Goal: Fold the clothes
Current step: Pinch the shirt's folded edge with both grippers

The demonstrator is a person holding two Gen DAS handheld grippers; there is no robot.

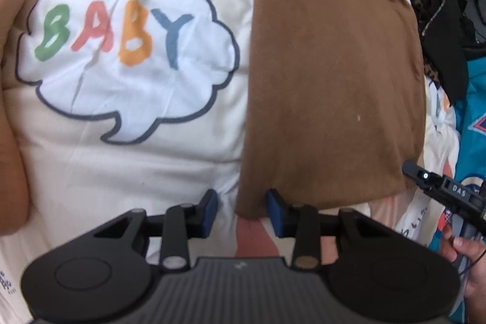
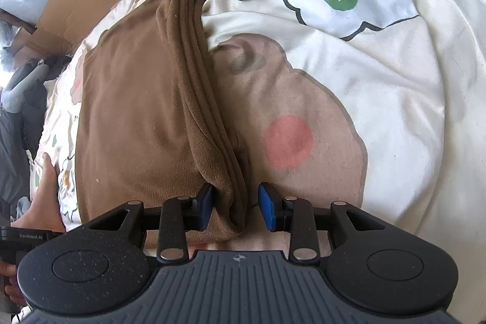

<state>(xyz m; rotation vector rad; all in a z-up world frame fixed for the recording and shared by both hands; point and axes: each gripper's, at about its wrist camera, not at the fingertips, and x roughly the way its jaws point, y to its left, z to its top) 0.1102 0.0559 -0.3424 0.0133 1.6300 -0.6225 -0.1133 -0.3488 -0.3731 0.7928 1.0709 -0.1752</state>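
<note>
Here the left gripper [image 1: 242, 211] sits open at the brown cloth's [image 1: 328, 75] lower-left corner — the right gripper [image 2: 234, 210] straddles its folded edge, pads apart, low centre.

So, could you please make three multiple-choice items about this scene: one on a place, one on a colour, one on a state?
1. In the left wrist view, where does the brown garment lie from the BABY bubble?
A) to the right of it
B) to the left of it
C) on top of it, covering it

2. What colour is the letter Y in the bubble?
A) green
B) blue
C) orange

3. In what state is the brown garment?
A) hanging up
B) crumpled into a ball
C) folded in layers

Answers:
1 A: its edge runs just past the bubble's right side.
2 B: the Y is blue, next to an orange B.
3 C: the right wrist view shows stacked layers along its edge.
</note>
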